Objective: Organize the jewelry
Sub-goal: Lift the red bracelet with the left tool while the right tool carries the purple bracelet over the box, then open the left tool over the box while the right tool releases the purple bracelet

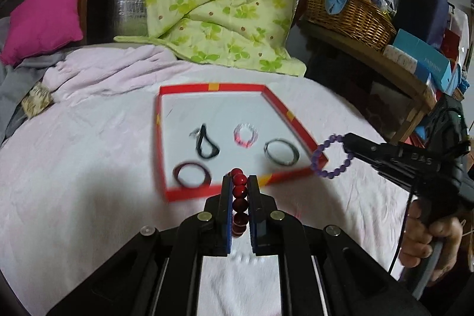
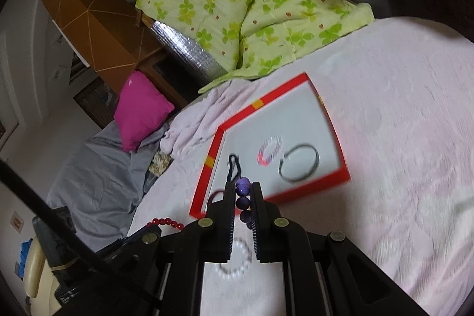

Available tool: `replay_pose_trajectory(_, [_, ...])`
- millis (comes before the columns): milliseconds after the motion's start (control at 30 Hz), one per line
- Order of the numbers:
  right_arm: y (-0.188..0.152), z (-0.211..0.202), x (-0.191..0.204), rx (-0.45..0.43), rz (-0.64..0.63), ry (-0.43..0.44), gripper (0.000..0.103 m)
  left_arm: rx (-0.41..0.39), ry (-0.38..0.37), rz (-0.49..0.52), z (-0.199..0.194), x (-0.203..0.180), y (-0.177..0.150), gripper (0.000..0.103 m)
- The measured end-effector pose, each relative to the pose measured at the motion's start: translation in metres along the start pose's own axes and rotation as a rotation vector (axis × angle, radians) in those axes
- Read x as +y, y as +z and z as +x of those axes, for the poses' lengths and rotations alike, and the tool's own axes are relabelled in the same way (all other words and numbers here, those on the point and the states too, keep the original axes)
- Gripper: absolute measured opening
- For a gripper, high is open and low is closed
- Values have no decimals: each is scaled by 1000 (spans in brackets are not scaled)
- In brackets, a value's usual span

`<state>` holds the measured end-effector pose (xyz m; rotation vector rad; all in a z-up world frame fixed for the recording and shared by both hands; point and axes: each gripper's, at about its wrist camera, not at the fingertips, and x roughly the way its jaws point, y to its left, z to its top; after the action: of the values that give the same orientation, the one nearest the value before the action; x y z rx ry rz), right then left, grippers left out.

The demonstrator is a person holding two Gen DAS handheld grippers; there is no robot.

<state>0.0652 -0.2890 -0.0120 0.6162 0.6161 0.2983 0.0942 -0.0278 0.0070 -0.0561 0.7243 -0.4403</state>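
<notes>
A red bead bracelet (image 1: 239, 197) was held clamped in the left tongs (image 1: 240, 182), a purple bead bracelet (image 1: 332, 155) in the right tongs (image 2: 243, 188). Both were raised above the bed (image 1: 89, 168). The red box (image 1: 213, 87) lay just ahead, its near edge nearest the left tongs, the right tongs at its right corner.

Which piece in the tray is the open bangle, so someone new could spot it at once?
Find the red-walled tray with the white floor on the pink bedspread. Four pieces lie in it; the open bangle lies in the corner nearest the right gripper. It is a thin dark hoop with a gap, unlike the pink beaded bracelet beside it.
</notes>
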Motion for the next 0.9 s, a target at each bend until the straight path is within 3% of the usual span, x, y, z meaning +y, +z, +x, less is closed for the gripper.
replay_pose_trajectory(333, [72,70,-23,-23,93,-27,11,-7,-17,-2,71,8,84,10])
replay_pose_trajectory(500, [94,111,-24,4,125,-20,11,53,-31,-2,118,17,122,10])
replay_pose_trajectory(700, [100,159,-44,57,236,-41,11,161,2,-67,182,36,125,10])
replay_pose_trajectory(900, [96,177,-67,83,312,-103,14,203,56,-94,204,48,118,10])
